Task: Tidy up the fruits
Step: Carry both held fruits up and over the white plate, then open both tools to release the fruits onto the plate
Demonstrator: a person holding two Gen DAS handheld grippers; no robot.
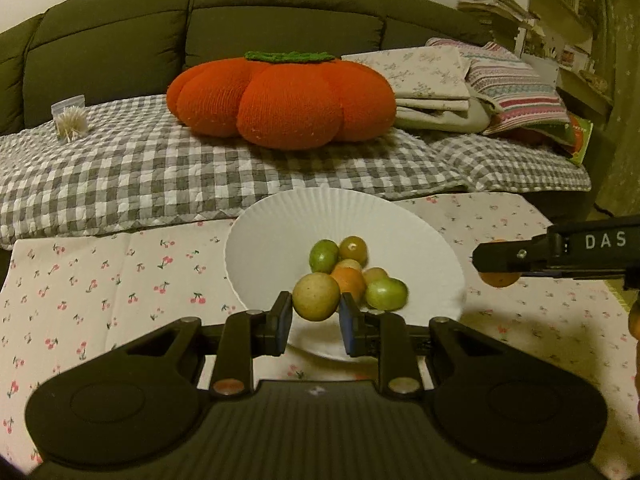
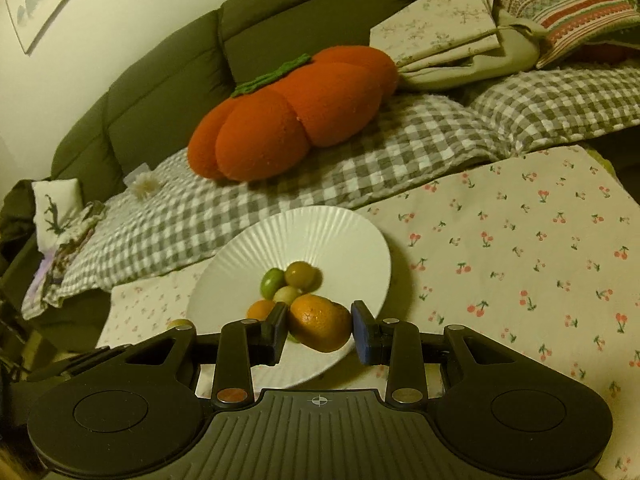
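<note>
Gripping a yellow-green fruit (image 1: 316,296) over the white plate (image 1: 280,216), the left gripper (image 1: 315,312) stays clear of the right gripper (image 2: 320,326), whose jaws clamp an orange (image 2: 322,322).

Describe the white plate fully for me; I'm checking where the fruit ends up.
The white plate is round and looks like glazed ceramic, with fine ribs fanning out to its rim. It sits on the cherry-print cloth, just in front of the checked blanket. A cluster of small green, yellowish and orange fruits lies near its middle. In both views a hand-held gripper holds a fruit over its near edge.
</note>
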